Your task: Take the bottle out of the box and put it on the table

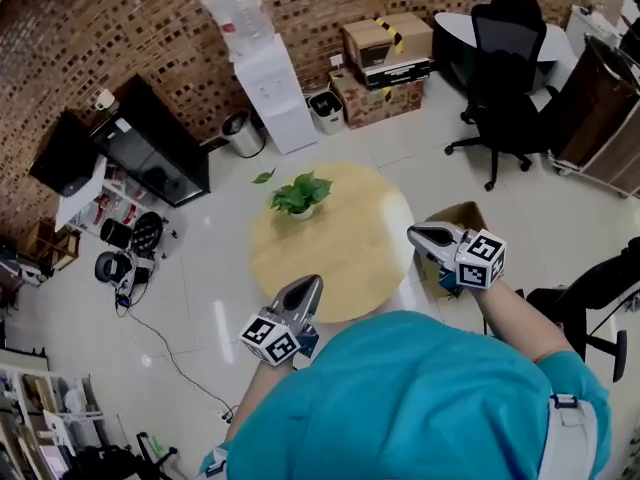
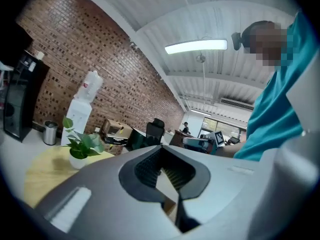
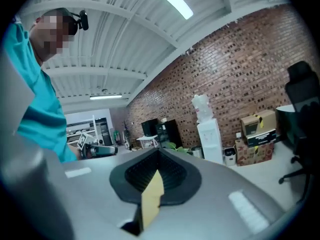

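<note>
In the head view the left gripper [image 1: 311,282] sits at the lower centre of the frame, over the near edge of the round pale wooden table [image 1: 350,253]. Its grey jaws are pressed together with nothing between them. The right gripper [image 1: 414,232] is at the table's right edge, and its jaws are likewise closed and empty. Both point toward the top of the frame. A small green potted plant [image 1: 299,196] stands upright on the upper left part of the tabletop. An open brown cardboard box [image 1: 463,215] stands on the white tiled floor [image 1: 520,228] just right of the table, partly covered by the right gripper. The bottle cannot be made out in any view.
</note>
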The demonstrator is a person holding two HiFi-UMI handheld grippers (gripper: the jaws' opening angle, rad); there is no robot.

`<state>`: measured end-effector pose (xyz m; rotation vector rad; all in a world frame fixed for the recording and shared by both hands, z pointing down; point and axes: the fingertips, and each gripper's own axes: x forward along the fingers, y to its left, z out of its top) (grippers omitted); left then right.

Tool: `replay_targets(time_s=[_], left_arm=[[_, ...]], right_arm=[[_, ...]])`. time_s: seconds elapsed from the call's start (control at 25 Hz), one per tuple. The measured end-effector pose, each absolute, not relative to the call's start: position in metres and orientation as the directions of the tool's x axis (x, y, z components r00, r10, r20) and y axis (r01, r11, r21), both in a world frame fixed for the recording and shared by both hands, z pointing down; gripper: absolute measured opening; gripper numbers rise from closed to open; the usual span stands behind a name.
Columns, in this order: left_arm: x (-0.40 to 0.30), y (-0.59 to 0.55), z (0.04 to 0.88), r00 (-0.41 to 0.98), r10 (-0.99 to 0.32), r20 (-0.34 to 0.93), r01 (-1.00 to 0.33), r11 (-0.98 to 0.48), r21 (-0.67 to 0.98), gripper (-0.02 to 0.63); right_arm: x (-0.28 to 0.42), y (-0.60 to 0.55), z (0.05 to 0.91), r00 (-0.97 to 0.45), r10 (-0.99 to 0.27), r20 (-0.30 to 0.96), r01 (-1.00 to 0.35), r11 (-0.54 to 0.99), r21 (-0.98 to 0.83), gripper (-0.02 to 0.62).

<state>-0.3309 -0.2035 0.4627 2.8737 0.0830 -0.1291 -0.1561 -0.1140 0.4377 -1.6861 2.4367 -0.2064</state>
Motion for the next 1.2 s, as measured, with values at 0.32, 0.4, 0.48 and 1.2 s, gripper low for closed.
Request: replay_targets(time_s=[0.32,0.4,0.48,1.2], left_arm=[[-0.223,-0.245,0.384,0.898,0.439,-0.012,0.420,-0.849,0.321,0.000],[-0.169,-0.218,0.385,0.857,0.515,0.031,0.475,-0.810,0.345,0.000],[-0.113,-0.176,0.393,0.818,0.570,0.073,0.516,-0.785,0.344,0.000],[0.265,-0.027,0.715,0.476,0.461,0.749,0.474,-0.852,0.223,0.140]], right_arm=[[-0.080,-0.112,0.357,0.012,-0.999,0.043,-0.959,-0.024,-0.284,0.002],[-0.035,-0.079,0.354,0.086,-0.995,0.042,-0.945,-0.095,-0.314,0.002],[0.015,-0.033,0.363,0.144,-0.989,0.039,-0.931,-0.148,-0.332,0.002],[0.310,0.055,0.657,0.191,-0.975,0.116,-0.858,-0.223,-0.462,0.002]])
